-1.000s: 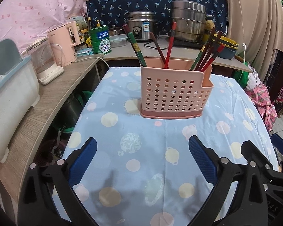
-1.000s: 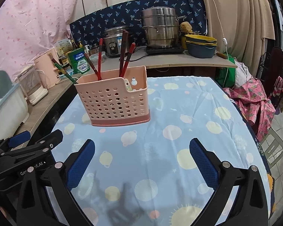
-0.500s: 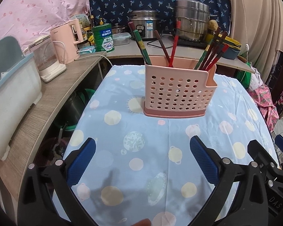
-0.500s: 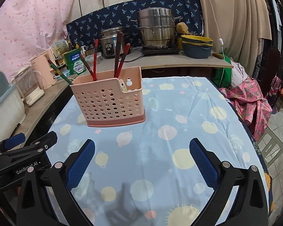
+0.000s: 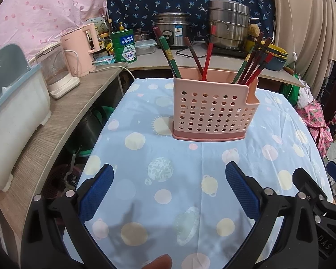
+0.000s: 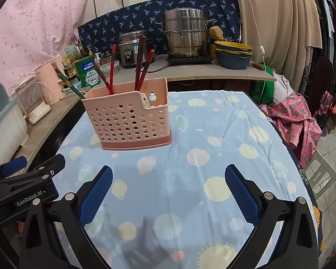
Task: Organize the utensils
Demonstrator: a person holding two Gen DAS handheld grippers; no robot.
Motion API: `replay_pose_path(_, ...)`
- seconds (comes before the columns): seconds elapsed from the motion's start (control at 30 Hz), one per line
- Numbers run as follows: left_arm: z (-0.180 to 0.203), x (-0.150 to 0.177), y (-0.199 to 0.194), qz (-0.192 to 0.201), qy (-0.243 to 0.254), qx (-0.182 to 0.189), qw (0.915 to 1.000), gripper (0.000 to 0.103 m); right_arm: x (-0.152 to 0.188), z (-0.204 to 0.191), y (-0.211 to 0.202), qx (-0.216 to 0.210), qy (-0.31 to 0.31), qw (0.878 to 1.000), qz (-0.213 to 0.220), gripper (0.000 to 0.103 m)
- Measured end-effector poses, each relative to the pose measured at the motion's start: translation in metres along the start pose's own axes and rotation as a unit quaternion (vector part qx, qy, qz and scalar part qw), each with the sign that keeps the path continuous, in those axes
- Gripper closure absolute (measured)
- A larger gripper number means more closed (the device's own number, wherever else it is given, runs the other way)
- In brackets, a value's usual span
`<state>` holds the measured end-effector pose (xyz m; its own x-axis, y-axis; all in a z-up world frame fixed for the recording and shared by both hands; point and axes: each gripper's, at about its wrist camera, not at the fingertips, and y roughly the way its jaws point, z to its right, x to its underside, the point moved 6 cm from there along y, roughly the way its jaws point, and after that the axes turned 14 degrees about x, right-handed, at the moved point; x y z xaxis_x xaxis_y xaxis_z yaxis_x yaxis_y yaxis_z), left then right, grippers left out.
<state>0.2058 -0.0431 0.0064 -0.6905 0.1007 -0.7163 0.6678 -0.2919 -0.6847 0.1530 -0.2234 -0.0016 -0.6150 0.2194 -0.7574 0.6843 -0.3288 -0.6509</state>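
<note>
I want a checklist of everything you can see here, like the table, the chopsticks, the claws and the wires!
Surface: table under a blue cloth printed with planets and suns.
Job's things: pink holder upright on the cloth; chopsticks standing tilted inside it.
Clutter: nothing seen on the cloth besides the holder.
Grippers: left claw open and empty; right claw open and empty, both short of the holder.
Cables: white cord on the side shelf; white switch cord hanging by the curtain.
Surroundings: pink kettle, green tin, rice cooker, steel steamer, stacked bowls.
</note>
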Motion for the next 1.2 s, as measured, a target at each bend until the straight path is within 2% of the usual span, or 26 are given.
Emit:
replay_pose_path(0.9,-0.0044,-0.003,0.0005,0.003,-0.003,-0.009,0.9999,0.007,0.0012,-0.0063,0.0027,0.002,-0.009,1.0,-0.004,0.006)
replay_pose_path(1.2,0.0023,-0.0053,0.0012,0.006,0.01,-0.01,0.9999,0.007,0.0016,-0.007,0.0039,0.004,-0.01,1.0,-0.003,0.006)
